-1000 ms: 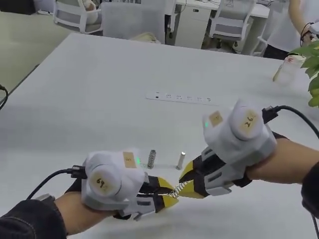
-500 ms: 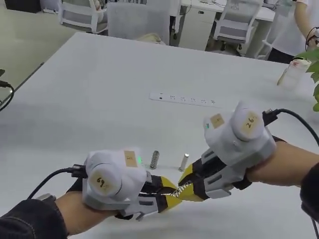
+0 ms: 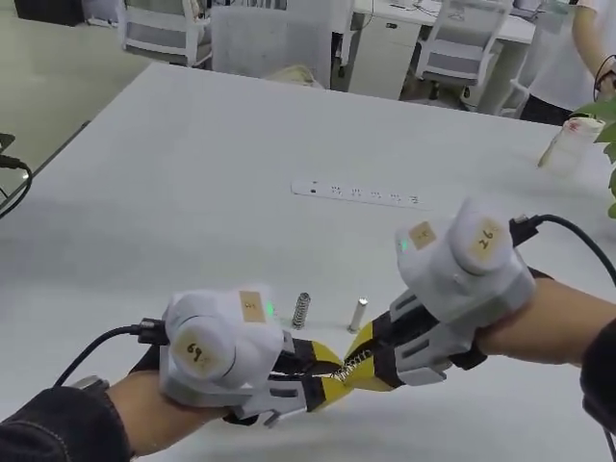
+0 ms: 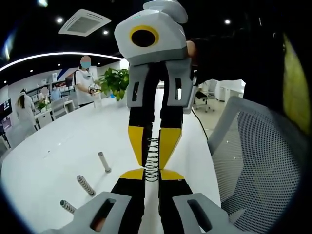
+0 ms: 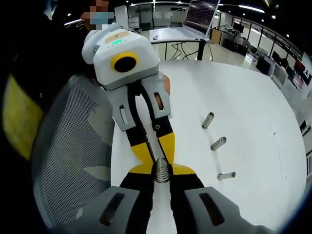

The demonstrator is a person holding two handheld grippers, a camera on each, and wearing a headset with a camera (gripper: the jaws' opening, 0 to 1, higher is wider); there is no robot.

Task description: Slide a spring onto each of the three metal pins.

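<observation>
Head view: a thin wire coil spring (image 3: 354, 364) bridges the yellow tips of the left gripper (image 3: 329, 378) and the right gripper (image 3: 368, 356), low over the smooth white table (image 3: 192, 173). Just beyond stand a spring-covered pin (image 3: 301, 310) and a bare metal pin (image 3: 357, 315), shiny and cylindrical.

Left gripper view: its jaws pinch the spring's near end, and the right gripper's jaws clamp the far end.

Right gripper view: the coil's round open end sits gripped between its own jaws.

A bare metal pin (image 3: 358, 315) is seen upright at lower centre of the head view, a spring-covered pin (image 3: 302, 310) just left. Below them, a loose spring (image 3: 354, 364) is held slanted, clamped at both ends.
</observation>
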